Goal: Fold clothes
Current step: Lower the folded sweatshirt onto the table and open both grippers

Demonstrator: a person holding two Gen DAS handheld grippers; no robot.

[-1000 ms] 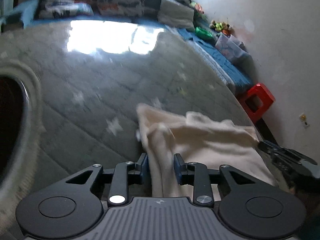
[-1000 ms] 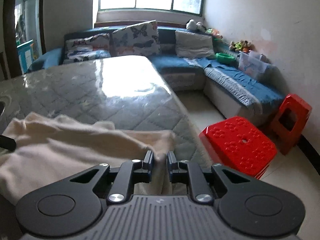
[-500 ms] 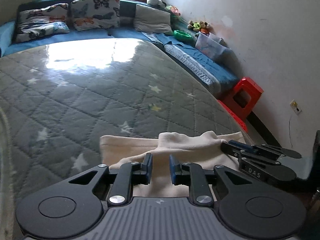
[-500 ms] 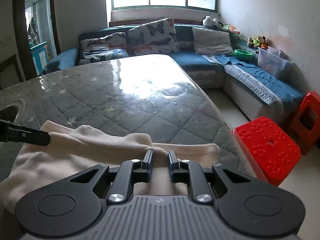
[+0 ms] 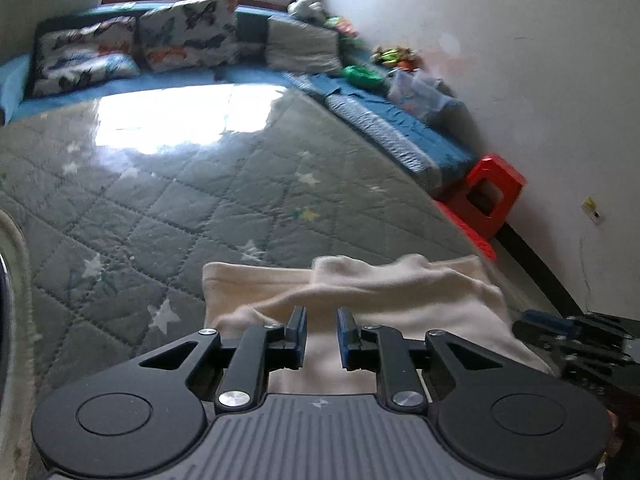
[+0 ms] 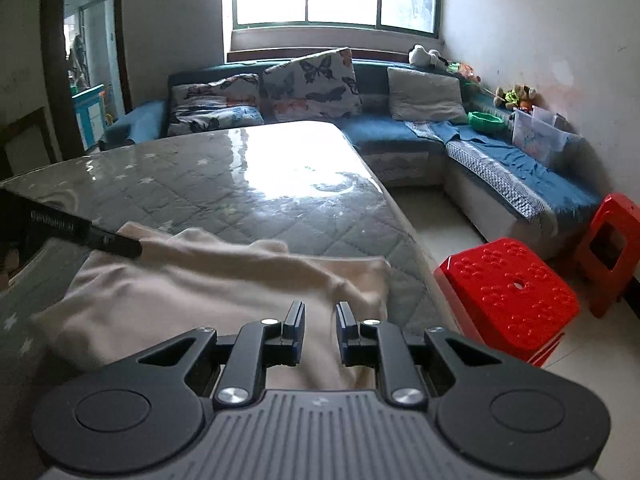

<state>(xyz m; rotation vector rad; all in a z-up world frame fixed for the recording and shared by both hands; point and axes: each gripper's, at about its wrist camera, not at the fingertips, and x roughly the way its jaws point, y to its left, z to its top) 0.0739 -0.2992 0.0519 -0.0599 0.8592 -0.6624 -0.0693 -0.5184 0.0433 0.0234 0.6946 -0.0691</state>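
A cream fleece garment [image 5: 400, 292] lies bunched near the front right corner of the grey quilted mattress [image 5: 200, 200]. My left gripper [image 5: 322, 330] is shut on a raised fold at its left edge. In the right wrist view the same garment [image 6: 200, 292] spreads to the left, and my right gripper [image 6: 320, 322] is shut on its right edge, where a ridge of cloth runs up to the fingertips. The left gripper [image 6: 120, 242] shows there as a dark bar at the garment's far left corner. The right gripper [image 5: 568, 340] appears at the right edge of the left wrist view.
Two red plastic stools [image 6: 508, 292] stand on the floor just right of the mattress edge. A blue corner sofa [image 6: 500, 160] with butterfly cushions [image 6: 312, 80] lines the back and right walls. A pale round rim [image 5: 16, 280] sits at the far left.
The left gripper's jaws closed on the garment's left edge. Both grippers then carried the near edge forward, and the cloth now lies in a flatter fold across the mattress corner.
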